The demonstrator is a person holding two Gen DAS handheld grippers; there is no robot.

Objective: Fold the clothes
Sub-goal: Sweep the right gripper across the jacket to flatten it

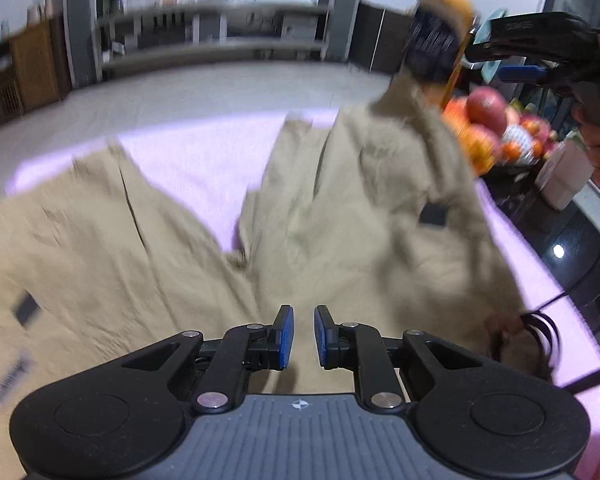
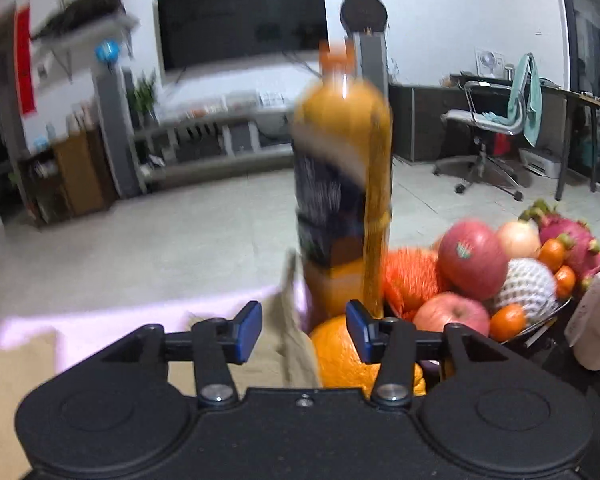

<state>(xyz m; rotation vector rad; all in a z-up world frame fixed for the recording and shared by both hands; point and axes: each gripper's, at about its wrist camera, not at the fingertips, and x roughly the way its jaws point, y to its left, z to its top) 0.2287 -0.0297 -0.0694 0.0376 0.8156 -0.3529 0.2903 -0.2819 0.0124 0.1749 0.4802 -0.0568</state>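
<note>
Khaki trousers [image 1: 148, 240] lie spread on a pink cloth-covered table [image 1: 196, 160], legs pointing away. The right leg [image 1: 380, 184] is bunched and its far end leans against an orange juice bottle [image 1: 440, 36]. My left gripper [image 1: 303, 334] hovers over the waist area, jaws slightly apart and empty. My right gripper [image 2: 303, 332] is open over the raised end of that trouser leg [image 2: 288, 320], close to the bottle [image 2: 342, 184]. The right gripper's body also shows in the left wrist view [image 1: 540, 52], held by a hand.
A bowl of fruit [image 2: 500, 272] with apples, oranges and a dragon fruit stands right of the bottle. A white carton [image 1: 564, 176] stands beside it. A black cable [image 1: 540, 320] lies on the table's right edge. Floor, shelves and an office chair [image 2: 488, 128] lie beyond.
</note>
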